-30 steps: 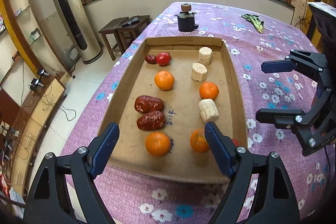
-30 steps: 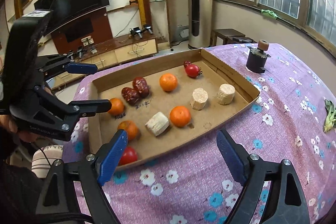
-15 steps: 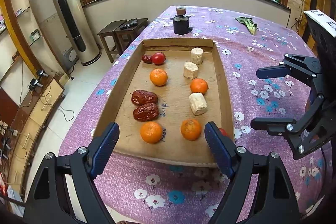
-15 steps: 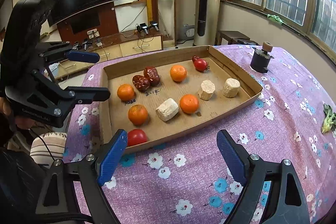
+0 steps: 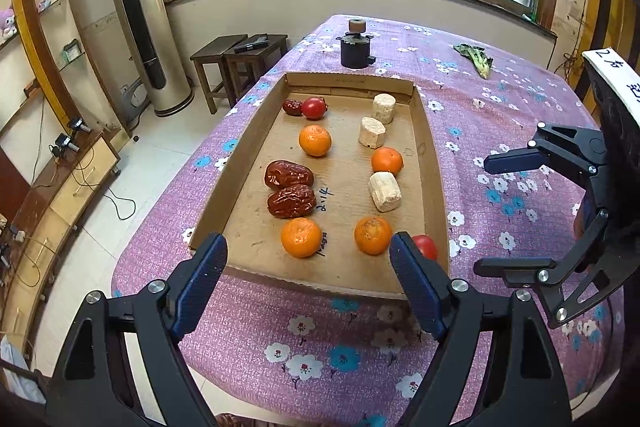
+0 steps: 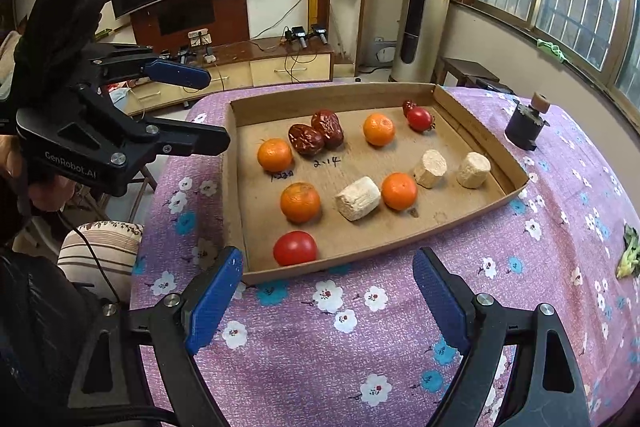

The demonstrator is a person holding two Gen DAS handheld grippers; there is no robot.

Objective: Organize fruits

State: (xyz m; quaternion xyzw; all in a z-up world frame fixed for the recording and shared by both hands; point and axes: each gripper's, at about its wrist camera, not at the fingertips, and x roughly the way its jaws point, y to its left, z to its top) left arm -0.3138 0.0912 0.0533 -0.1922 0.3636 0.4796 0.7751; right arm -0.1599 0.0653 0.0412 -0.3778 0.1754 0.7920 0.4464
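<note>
A shallow cardboard tray (image 5: 434,163) lies on the purple flowered tablecloth. In it are several oranges (image 5: 315,140), two big red dates (image 5: 289,175), three pale cob chunks (image 5: 384,191) and a tomato (image 5: 315,107) at the far end beside a small date. A second tomato (image 6: 295,247) sits in the near corner. My left gripper (image 5: 307,239) hangs open and empty before the tray's short near end. My right gripper (image 6: 328,253) is open and empty too, off the tray's long side. Each shows in the other's view: right gripper (image 5: 483,215), left gripper (image 6: 214,110).
A black cylinder with a brown knob (image 5: 355,45) stands beyond the tray. A green leafy stalk (image 5: 476,57) lies on the cloth at the far right. The table's edge drops to the floor on the left, towards stools (image 5: 240,47) and a tall air conditioner (image 5: 140,7).
Both grippers have drawn back a little from the tray, so more cloth shows in front of it. The right view has rolled slightly. The fruits have not moved.
</note>
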